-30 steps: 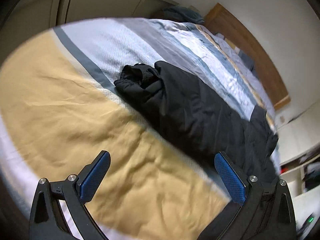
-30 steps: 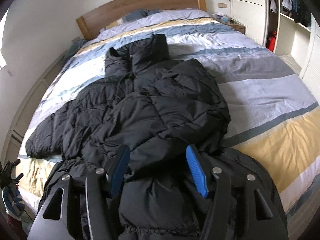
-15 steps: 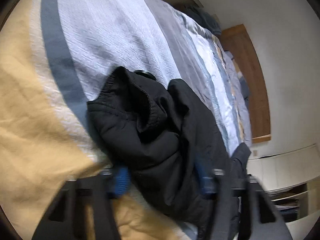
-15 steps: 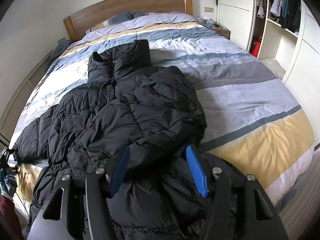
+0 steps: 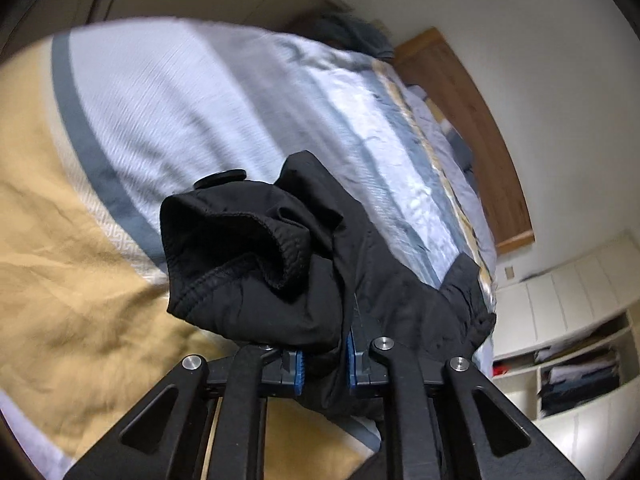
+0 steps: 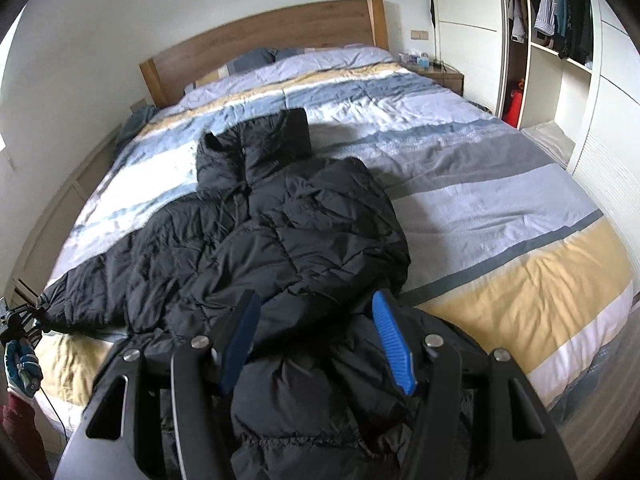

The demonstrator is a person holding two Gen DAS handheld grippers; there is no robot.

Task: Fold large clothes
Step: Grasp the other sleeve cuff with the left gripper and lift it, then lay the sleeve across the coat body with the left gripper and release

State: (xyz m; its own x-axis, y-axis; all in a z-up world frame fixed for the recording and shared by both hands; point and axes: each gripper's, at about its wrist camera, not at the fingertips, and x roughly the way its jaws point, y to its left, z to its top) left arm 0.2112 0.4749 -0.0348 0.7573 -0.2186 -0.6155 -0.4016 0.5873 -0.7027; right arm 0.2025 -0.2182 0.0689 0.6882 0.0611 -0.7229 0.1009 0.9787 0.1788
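A black puffer jacket (image 6: 304,240) lies spread along the striped bed (image 6: 500,216), collar toward the headboard. My left gripper (image 5: 324,364) is shut on the jacket's sleeve (image 5: 256,300) just behind the ribbed cuff (image 5: 240,240), and the cuff hangs lifted off the yellow stripe of the cover (image 5: 60,280). My right gripper (image 6: 316,340) is half closed on the thick hem of the jacket, which bulges between its blue pads (image 6: 394,344) and drapes over the gripper's base. In the right wrist view the held sleeve stretches to the far left edge.
A wooden headboard (image 6: 260,44) and pillows close the far end of the bed. An open wardrobe (image 6: 560,20) and a nightstand (image 6: 440,74) stand to the right. A gloved hand (image 6: 22,364) shows at the left edge. Shelves (image 5: 580,368) sit beyond the bed.
My left gripper went from wide open over the bed, moved onto the sleeve, closed on it and raised the cuff. The right gripper has risen with the hem still in it.
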